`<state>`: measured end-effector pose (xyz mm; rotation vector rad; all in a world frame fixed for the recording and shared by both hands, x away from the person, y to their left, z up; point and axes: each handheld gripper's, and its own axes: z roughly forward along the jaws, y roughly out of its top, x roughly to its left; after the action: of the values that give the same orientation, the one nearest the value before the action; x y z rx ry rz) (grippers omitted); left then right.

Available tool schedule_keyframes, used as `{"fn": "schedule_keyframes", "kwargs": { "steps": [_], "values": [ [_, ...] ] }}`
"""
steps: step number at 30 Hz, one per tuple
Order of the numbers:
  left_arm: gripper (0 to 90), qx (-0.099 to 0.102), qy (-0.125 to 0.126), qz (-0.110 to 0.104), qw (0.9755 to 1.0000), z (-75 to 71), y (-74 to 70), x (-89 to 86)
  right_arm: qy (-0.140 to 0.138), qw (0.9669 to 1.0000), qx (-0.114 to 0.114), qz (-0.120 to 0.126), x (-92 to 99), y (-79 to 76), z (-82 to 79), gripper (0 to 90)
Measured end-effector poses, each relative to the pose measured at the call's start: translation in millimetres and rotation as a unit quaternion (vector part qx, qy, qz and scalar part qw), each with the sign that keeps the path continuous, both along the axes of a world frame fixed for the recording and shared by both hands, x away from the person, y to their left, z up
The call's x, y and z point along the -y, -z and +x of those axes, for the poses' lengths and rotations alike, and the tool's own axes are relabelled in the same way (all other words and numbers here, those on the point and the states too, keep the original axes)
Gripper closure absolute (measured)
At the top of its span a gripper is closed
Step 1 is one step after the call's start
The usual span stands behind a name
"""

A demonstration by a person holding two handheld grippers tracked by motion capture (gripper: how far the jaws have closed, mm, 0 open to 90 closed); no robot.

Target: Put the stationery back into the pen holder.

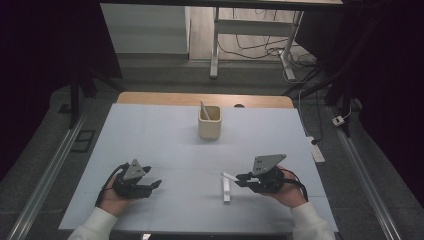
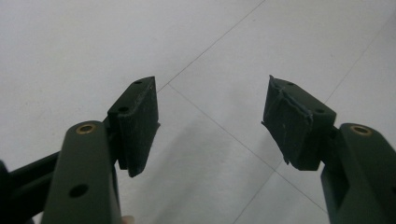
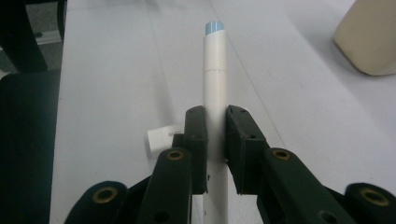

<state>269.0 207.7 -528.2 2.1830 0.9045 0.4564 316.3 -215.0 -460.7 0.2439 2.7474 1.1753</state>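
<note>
My right gripper (image 1: 242, 179) is shut on a white pen (image 1: 230, 176) just above the white table sheet, front right. In the right gripper view the pen (image 3: 215, 70) runs forward between the jaws of the gripper (image 3: 215, 122) and ends in a pale blue tip (image 3: 215, 26). A second white pen (image 1: 226, 191) lies on the sheet just below and left of the gripper; one end of it (image 3: 161, 136) peeks out left of the jaws. A cream cup (image 1: 209, 123) stands mid-table and holds another white pen (image 1: 204, 110). My left gripper (image 1: 152, 186) rests front left, open and empty (image 2: 210, 126).
The white sheet (image 1: 150, 135) covers a wooden table whose far edge (image 1: 165, 98) shows behind the cup. The cup (image 3: 369, 42) sits at the upper right of the right gripper view. Desk legs and cables (image 1: 260, 47) lie on the floor beyond.
</note>
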Motion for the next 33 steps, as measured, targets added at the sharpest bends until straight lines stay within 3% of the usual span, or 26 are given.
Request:
{"fn": "schedule_keyframes", "kwargs": {
  "steps": [12,33],
  "values": [
    [35.7,0.001,0.000,0.001,1.0000,-0.2,0.0,0.2,0.034,0.9988,0.012,0.032,5.4,-4.5,2.7,78.6],
    [35.7,0.000,0.000,0.003,1.0000,0.1,0.4,0.5,0.097,0.9912,0.050,0.074,14.5,-11.0,6.4,78.6]
  ]
}}
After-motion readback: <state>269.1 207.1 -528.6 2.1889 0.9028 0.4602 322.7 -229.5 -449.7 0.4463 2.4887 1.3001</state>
